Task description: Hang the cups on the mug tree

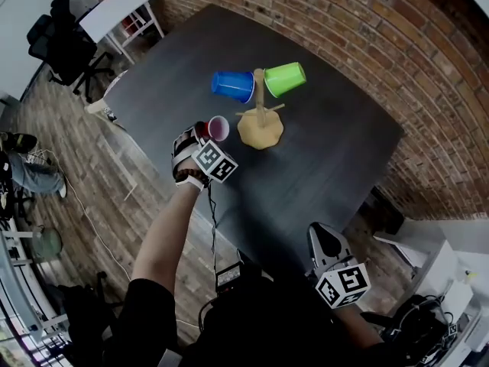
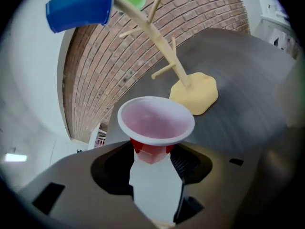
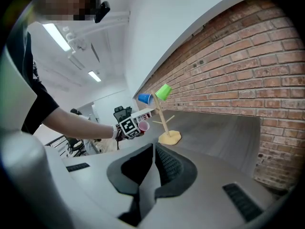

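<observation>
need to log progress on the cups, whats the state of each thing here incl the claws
blue cup: hung on an upper peg of the mug tree
green cup: hung on an upper peg, opposite side
red cup: gripped at its base, not yet hung
mug tree: upright on the table, lower pegs bare
left claw: shut on red cup
right claw: shut, empty, away from the tree

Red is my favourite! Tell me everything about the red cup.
The red cup is small and looks like plastic: red outside, white rim, pale pink inside, empty. The left gripper clamps its narrow base, with the mouth facing upward. It hangs in the air beside the mug tree. Only the jaws touch it.
</observation>
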Tool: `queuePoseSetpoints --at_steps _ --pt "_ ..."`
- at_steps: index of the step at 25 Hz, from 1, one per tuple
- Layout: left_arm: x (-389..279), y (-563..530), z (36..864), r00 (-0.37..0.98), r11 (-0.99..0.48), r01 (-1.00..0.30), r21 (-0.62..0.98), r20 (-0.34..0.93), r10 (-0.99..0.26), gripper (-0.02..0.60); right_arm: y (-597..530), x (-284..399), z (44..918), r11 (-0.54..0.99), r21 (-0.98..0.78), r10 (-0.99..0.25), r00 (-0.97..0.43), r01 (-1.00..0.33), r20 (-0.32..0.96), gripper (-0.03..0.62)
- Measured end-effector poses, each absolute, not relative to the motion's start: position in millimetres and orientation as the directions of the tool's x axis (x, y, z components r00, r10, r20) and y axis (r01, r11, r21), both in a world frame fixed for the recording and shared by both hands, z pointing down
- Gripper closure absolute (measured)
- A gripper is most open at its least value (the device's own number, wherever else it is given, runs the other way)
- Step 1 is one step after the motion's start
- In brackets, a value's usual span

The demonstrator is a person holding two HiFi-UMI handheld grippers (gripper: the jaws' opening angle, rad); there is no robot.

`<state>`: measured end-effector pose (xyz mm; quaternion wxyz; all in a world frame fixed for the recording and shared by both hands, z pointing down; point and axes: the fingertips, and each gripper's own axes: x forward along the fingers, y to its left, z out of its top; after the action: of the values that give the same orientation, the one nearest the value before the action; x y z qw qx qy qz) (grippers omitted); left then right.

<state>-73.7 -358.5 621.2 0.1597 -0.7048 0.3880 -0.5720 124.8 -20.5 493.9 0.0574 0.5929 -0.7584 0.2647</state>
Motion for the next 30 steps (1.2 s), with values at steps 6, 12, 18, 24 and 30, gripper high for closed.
queuePoseSetpoints --at_steps 6,12,18,24,30 --pt "-52.8 -373.9 619.5 -0.004 -0.653 -0.219 -0.725 0.67 -0.743 0.336 -18.2 129.6 495.4 0.158 -0.337 -0.867 -0.293 -0.928 0.403 0.554" --pt "-37.5 -385.0 616.0 -0.026 -0.649 -0.142 -0.747 0.658 -0.752 0.336 -18.7 136.3 500.3 0.137 -0.349 -0.863 -0.285 -0.927 0.418 0.554" --pt "-14.5 -383.7 602.7 0.016 -0.604 -0.02 -0.797 0.604 -0.797 0.334 -21.6 137.7 502.9 0.136 -0.352 -0.86 -0.287 -0.926 0.421 0.554" --pt "14.1 -366.7 588.7 0.106 -0.526 0.122 -0.842 0.538 -0.836 0.334 -23.2 137.1 506.4 0.143 -0.361 -0.855 -0.298 -0.922 0.424 0.554" --pt "21.2 -358.5 591.8 0.127 -0.445 0.284 -0.85 0.493 -0.861 0.336 -25.5 136.3 506.3 0.148 -0.369 -0.853 -0.307 -0.918 0.422 0.554"
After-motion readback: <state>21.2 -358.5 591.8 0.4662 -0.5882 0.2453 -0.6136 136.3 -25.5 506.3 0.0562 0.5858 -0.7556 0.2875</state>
